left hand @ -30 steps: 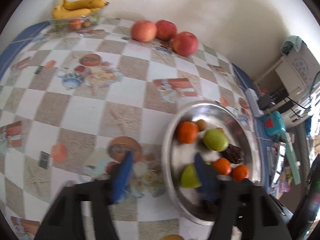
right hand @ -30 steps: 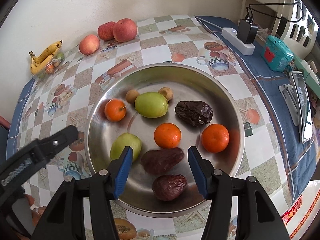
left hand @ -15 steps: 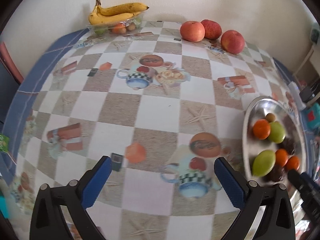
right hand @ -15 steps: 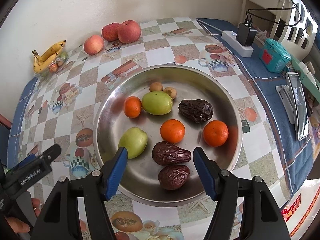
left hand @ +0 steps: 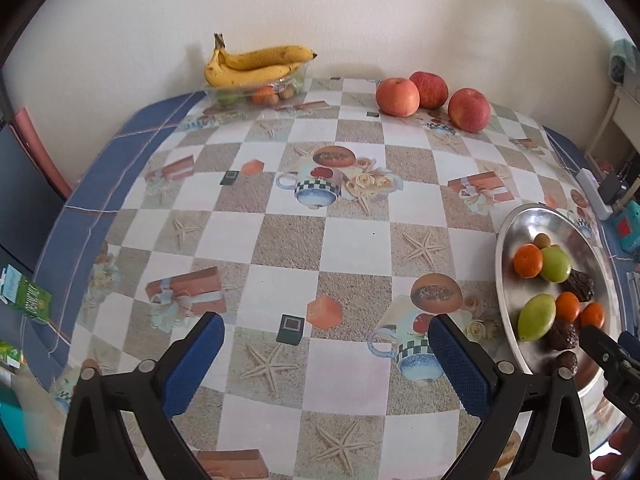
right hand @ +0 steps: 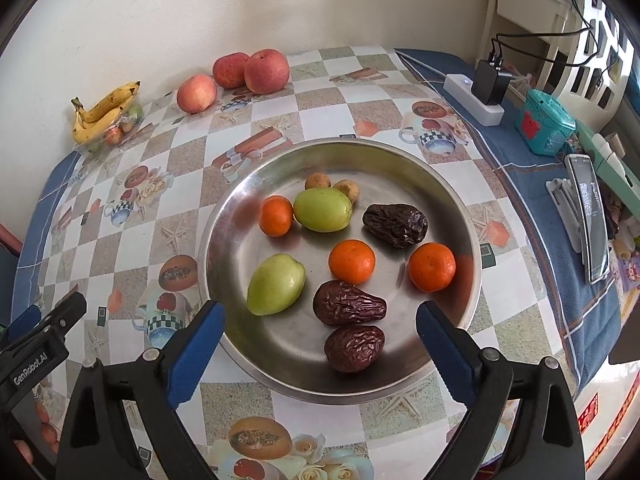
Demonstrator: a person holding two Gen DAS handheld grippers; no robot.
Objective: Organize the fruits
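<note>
Fruit in the metal plate (right hand: 460, 216) looks light and easy to bruise: 3 wrinkled dates (right hand: 349, 303) seem soft and sticky, best pinched gently across the middle; 3 oranges (right hand: 352, 261) and 2 smooth green fruits (right hand: 276, 284) may roll. Right gripper (right hand: 318, 330) hangs wide open, empty, over the plate's near rim; left gripper (left hand: 326, 344) gapes wide over bare tablecloth (left hand: 288, 236).

A white power strip (right hand: 474, 96) lies beside a teal box (right hand: 545, 128) and a phone (right hand: 592, 218).
</note>
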